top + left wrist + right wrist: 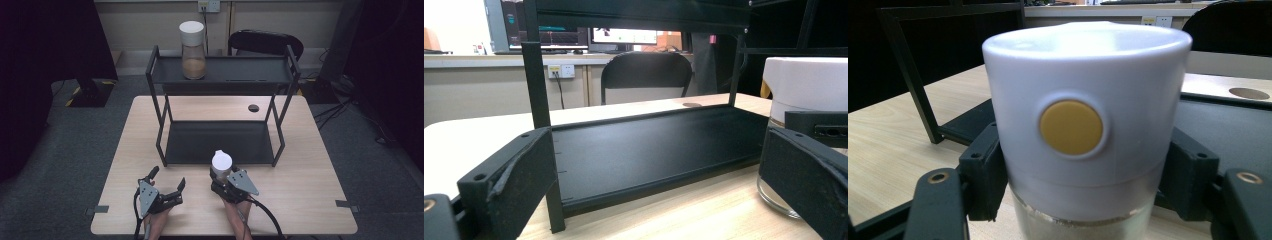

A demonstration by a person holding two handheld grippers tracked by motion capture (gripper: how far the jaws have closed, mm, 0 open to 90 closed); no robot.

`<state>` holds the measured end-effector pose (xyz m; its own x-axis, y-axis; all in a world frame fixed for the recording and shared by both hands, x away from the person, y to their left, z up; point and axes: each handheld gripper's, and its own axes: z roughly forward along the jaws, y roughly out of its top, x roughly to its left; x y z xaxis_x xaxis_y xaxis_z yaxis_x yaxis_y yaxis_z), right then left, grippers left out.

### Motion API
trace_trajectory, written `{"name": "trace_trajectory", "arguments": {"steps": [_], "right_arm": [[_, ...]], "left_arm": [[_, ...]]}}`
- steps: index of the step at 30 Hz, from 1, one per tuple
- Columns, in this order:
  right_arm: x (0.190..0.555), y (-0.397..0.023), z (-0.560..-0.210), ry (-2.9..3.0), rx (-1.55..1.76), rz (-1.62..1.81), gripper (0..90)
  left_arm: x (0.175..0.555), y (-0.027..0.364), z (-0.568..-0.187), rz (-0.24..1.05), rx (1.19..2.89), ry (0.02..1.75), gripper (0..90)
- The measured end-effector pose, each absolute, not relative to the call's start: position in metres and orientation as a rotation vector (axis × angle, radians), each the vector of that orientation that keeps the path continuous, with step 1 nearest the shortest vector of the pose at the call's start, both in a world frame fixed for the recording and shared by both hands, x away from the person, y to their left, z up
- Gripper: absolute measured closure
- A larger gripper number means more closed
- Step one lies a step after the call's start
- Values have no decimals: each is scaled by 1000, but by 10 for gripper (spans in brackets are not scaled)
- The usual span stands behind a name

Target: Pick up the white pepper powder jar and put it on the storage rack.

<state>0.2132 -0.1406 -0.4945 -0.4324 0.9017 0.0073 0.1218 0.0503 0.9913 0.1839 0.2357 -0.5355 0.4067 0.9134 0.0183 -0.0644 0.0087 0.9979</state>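
A glass jar (220, 162) with a white lid stands on the wooden table (310, 165), just in front of the black two-shelf rack (220, 142). My right gripper (220, 176) is shut on the jar. In the right gripper view the jaws press both sides of the jar (1083, 75) just under the lid, and a yellow round button (1071, 127) faces the camera. My left gripper (167, 178) rests to the jar's left, open and holding nothing. In the left gripper view the jaws stand wide apart, with the jar (804, 85) at the right.
A second jar (193, 50) with brown contents stands at the left of the rack's top shelf. The lower shelf (649, 150) is bare. A black chair (265, 42) stands behind the table, and a round cable hole (253, 107) sits near its far edge.
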Motion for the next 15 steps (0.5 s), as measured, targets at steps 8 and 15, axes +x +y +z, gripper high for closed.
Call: {"name": "trace_trajectory", "arguments": {"steps": [8,15], "right_arm": [[210,-145,-490,1626,1031,1467,302],[207,-149,-476,1634,1015,1476,303]], "left_arm": [[184,236,-535,929,1335,849,12],[184,236,-535,930,1335,849,12]]}}
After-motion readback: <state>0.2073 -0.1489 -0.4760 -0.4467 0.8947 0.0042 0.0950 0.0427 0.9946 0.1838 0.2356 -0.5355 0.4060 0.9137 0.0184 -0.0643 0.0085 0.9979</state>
